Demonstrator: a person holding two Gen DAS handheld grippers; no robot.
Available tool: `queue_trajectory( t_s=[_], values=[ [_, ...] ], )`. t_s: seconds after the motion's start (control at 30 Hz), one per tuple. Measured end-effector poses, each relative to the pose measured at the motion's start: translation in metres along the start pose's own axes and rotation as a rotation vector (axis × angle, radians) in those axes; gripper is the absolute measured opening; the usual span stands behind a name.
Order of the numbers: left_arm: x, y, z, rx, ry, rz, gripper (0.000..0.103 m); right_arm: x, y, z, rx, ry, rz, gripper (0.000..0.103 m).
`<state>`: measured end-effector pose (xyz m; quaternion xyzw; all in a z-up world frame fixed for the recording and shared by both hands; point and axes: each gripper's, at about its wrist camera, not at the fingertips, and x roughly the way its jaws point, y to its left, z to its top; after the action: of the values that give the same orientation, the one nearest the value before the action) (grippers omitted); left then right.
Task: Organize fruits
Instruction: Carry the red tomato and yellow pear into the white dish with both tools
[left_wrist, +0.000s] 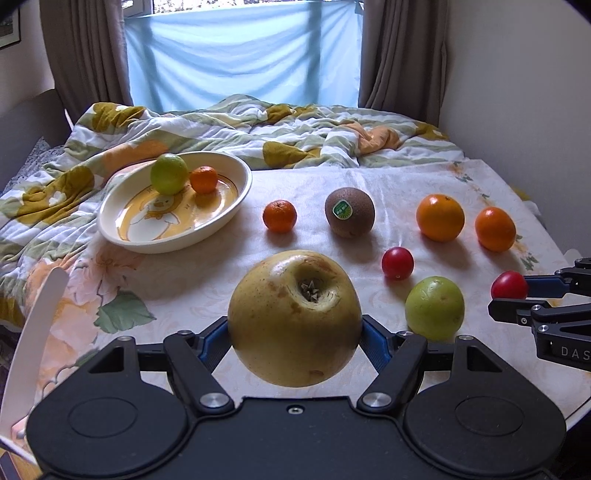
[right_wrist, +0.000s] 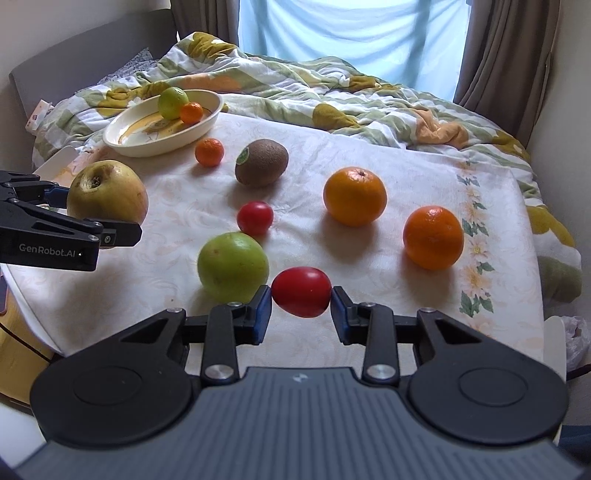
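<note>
Gripping a big yellow apple (left_wrist: 294, 318), the left gripper (left_wrist: 294, 334) has its jaws spread fairly wide, blue pads pressed on both flanks of the fruit. The apple sits between the fingers with its blossom end tipped up toward the camera, and it looks lifted clear of the white floral cloth (left_wrist: 207, 273). That gripper angles downward over the near left part of the cloth.

Right gripper (right_wrist: 301, 301) is pinched in narrow on a small red tomato (right_wrist: 301, 291), pads touching its two ends, and it also points down at a slant. In the left wrist view it pokes in from the right edge with the tomato at its tip.

Rest of the fruit is spread on the cloth: a green apple (right_wrist: 232, 266) just beside the held tomato, a second red tomato (right_wrist: 255, 218) a bit further back, a kiwi (right_wrist: 262, 162) with a sticker, a small mandarin (right_wrist: 209, 151), a large orange (right_wrist: 354, 195) and another orange (right_wrist: 433, 237) to the right.

The cream bowl (left_wrist: 122, 236) sits at the far left, tilted on the rumpled quilt (left_wrist: 295, 125) edge, with a green fruit (left_wrist: 169, 173) and a small mandarin (left_wrist: 203, 180) already inside, touching each other.
</note>
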<state>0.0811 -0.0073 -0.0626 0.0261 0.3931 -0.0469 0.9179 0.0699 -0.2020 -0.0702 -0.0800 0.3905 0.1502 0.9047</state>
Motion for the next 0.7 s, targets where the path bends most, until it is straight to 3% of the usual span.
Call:
queue_trajectory(
  t_s=[0.37, 0.7],
  values=[
    [-0.048, 0.028, 0.007, -0.091, -0.033, 0.037, 0.077, -0.037, 0.014, 0.028, 0.007, -0.043, 0.011, 0.050],
    [-0.060, 0.079, 0.032, -0.139, -0.081, 0.085, 0.077, -0.052, 0.051, 0.079, -0.033, -0.119, 0.053, 0.050]
  ],
)
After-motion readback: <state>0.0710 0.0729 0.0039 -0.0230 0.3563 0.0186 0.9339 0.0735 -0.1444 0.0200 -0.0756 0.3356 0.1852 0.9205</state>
